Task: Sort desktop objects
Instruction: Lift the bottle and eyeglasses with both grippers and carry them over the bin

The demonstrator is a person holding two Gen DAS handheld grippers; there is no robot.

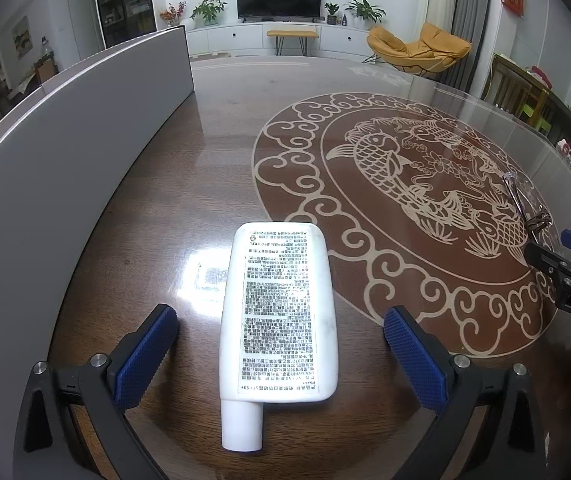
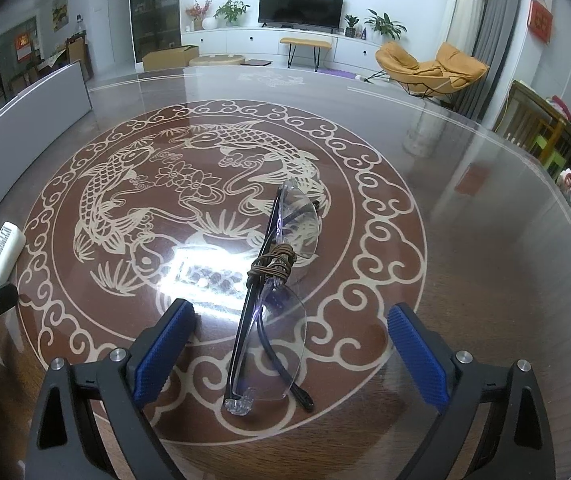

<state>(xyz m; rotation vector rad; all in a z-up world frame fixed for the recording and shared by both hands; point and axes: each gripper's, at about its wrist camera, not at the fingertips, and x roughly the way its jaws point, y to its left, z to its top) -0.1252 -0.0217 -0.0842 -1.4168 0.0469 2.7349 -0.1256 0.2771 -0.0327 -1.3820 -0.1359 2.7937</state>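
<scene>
a living room with a television on the far wall; in front, a glossy dark wooden table (image 1: 173,184) inlaid with a round fish medallion (image 2: 221,216), the landmark here. a white tube (image 1: 279,320) lies flat just outside the medallion's left rim, label up, its long axis running away from the camera, cap pointing toward the camera. it sits between the wide-open jaws of the left gripper (image 1: 281,354), pads clear of it. folded clear glasses (image 2: 273,276) with a brown cord wound round them lie on the medallion's lower right part, long axis also running away from the camera, between the wide, untouching jaws of the right gripper (image 2: 291,346). both items look set down or not yet taken; judging so, the next move needs either a clean closing or a backing off.
</scene>
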